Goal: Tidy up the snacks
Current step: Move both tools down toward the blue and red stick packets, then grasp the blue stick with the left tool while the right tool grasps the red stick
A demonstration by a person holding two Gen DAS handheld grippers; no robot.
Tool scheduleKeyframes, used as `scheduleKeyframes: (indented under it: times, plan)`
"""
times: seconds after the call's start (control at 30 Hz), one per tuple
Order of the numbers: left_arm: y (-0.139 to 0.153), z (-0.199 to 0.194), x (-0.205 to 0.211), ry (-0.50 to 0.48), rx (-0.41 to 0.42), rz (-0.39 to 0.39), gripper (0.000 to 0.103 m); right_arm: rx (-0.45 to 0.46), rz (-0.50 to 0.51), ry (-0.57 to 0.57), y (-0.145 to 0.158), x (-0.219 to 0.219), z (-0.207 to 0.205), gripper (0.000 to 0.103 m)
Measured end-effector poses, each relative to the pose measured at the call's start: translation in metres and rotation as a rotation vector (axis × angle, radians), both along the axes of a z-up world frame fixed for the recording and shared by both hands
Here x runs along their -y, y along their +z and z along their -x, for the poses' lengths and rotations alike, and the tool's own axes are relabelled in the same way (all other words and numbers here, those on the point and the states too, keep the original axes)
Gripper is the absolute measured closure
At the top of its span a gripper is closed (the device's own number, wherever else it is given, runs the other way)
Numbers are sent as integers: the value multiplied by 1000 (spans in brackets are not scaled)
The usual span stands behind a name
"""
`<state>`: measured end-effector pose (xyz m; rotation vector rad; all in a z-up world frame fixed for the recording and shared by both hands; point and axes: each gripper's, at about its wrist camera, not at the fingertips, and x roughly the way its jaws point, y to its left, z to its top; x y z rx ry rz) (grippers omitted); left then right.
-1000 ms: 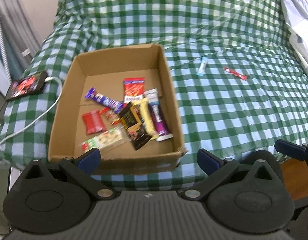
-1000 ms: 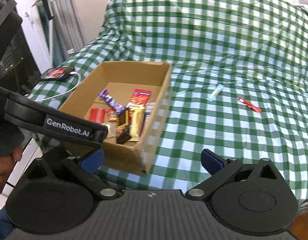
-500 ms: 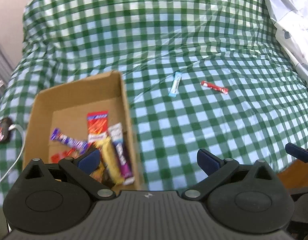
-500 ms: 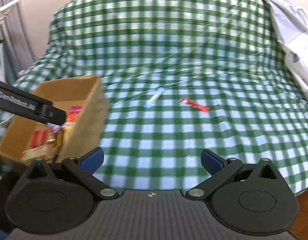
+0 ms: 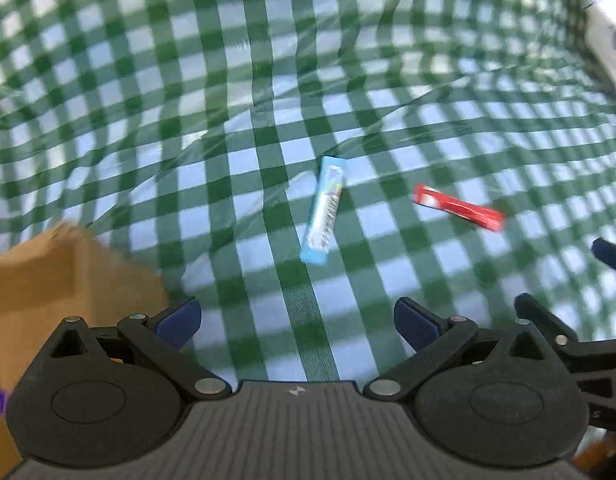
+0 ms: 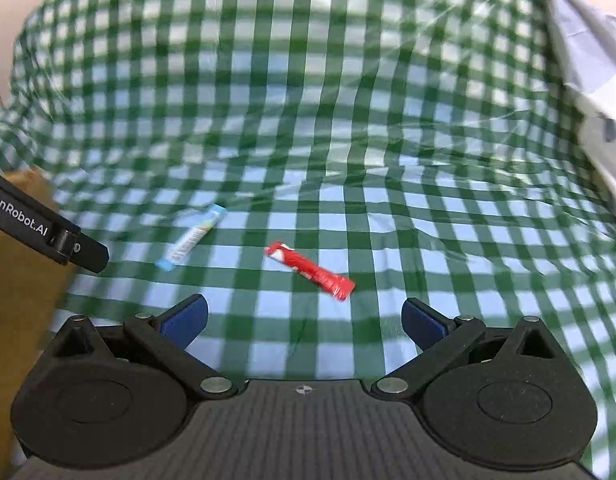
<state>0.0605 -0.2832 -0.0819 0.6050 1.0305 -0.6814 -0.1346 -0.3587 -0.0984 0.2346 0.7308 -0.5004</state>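
Blue-padded fingers of the left gripper (image 5: pixel 295 322) stand wide apart and hold nothing, hovering over the green-and-white checked cloth (image 5: pixel 268 128) that covers the surface. Just ahead of them lies a slim light-blue snack stick (image 5: pixel 324 209), pointing away from the camera, and to its right, apart from it, lies a slim red snack stick (image 5: pixel 457 207), slanted. A brown cardboard box (image 5: pixel 48 280) sits at the lower left, close beside the left finger; its contents are mostly hidden. The right gripper (image 6: pixel 304 322) is likewise spread wide and empty, with the red stick just ahead between its fingers and the blue stick further left. White crumpled fabric (image 6: pixel 587 64) lies at the far right edge.
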Motion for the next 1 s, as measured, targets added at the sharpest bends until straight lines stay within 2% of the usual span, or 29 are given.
scheduleKeyframes:
  times: [0.1,0.2,0.3,0.37,0.43,0.47,0.5,0.53,0.57,0.6,0.63,0.73,0.9,1.0]
  plan:
    - [-31,-29,29,-5,4,-16,0,-39,8,35,-33,29,-33,1]
    - [-57,-50,56,-61,-11,-28,0,-42,30,79,-60,51,-61,1]
    - [-84,-65,72,-59,-23,-61,0,-53,10,111,-83,72,-86,1]
    - [-89,-78,70,-37,-59,-9,2,-64,5,129,-96,74,-94,1]
    - [-82,-81,64,-23,-59,47,22,-16,6,135,-98,73,-90,2]
    - [-77,-79,62,-34,-50,68,53,4,13,149,-98,70,-86,7]
    - [-74,-77,60,-45,-50,80,92,25,15,174,-99,67,-81,21]
    - [-71,-77,58,-47,-70,82,90,43,12,197,-98,63,-77,43]
    - [-68,-76,55,-33,-90,96,90,54,2,210,-96,59,-73,57]
    - [-64,-75,50,-22,-103,120,90,51,-10,213,-93,55,-71,83]
    - [-60,-72,47,-24,-102,131,90,40,-23,210,-89,53,-69,89]
    - [-38,-58,31,-24,-99,162,90,26,-69,170,-77,48,-67,91]
    - [10,-13,-11,-34,-92,235,90,103,-73,112,-34,23,-40,92]
    - [40,20,-47,-40,-75,268,90,157,-68,90,-1,-7,-12,92]
